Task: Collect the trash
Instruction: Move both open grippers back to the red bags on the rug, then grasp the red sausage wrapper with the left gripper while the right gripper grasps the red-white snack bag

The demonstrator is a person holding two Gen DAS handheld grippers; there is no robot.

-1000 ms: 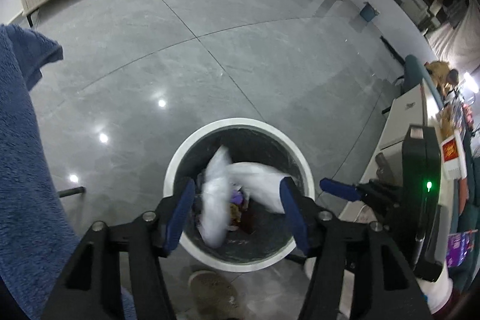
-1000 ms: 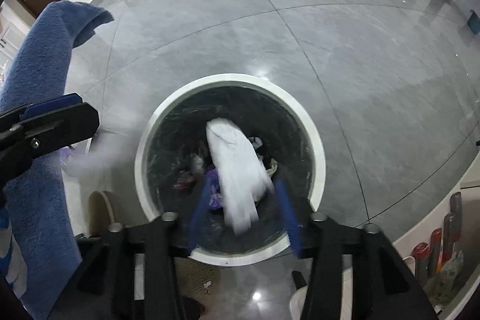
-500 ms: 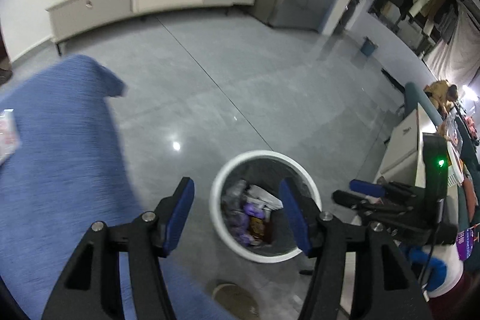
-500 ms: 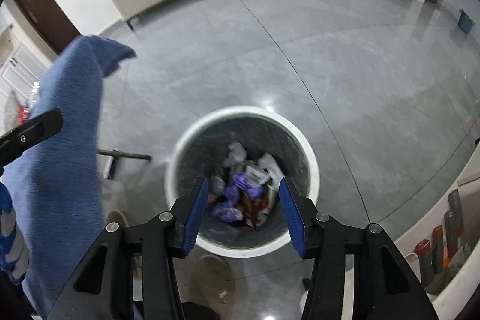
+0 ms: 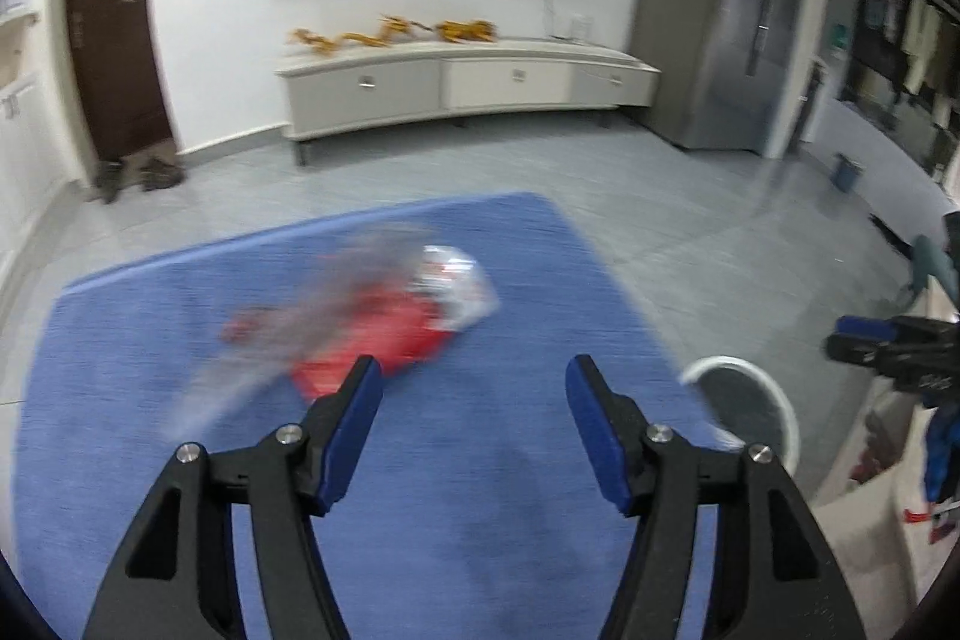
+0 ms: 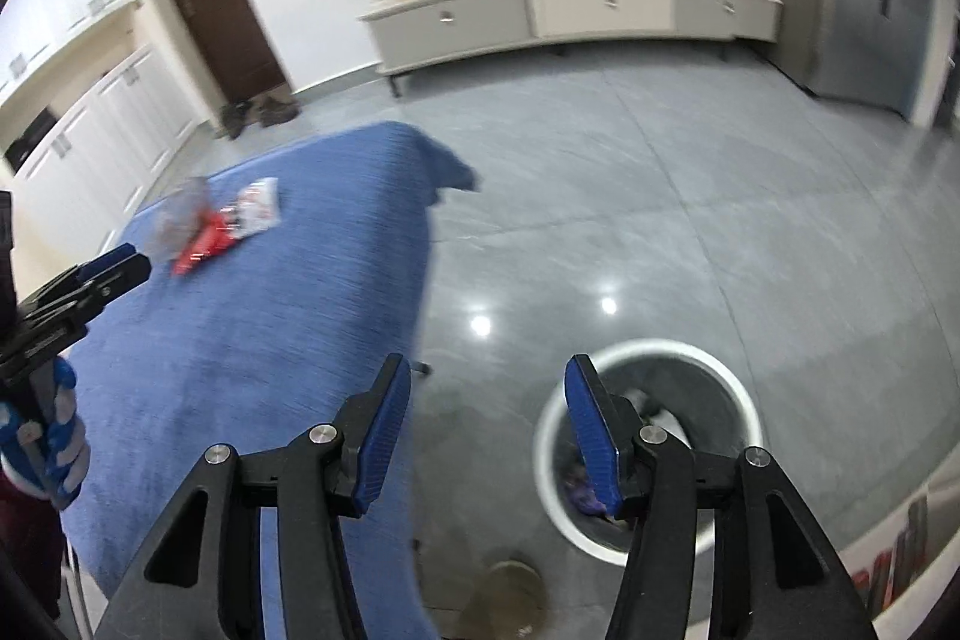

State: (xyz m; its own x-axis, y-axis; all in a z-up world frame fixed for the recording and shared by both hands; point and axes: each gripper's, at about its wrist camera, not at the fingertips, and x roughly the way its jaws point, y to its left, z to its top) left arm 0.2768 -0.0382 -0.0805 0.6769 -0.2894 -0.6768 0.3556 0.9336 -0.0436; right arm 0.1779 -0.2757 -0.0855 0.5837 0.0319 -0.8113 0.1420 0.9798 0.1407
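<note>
trash (image 5: pixel 384 334) lies on blue cloth (image 5: pixel 480 490).

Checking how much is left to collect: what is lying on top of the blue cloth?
On the blue cloth lie a red wrapper, a clear plastic packet with red and white print, and a blurred clear piece. Whatever is under them is hidden.
</note>
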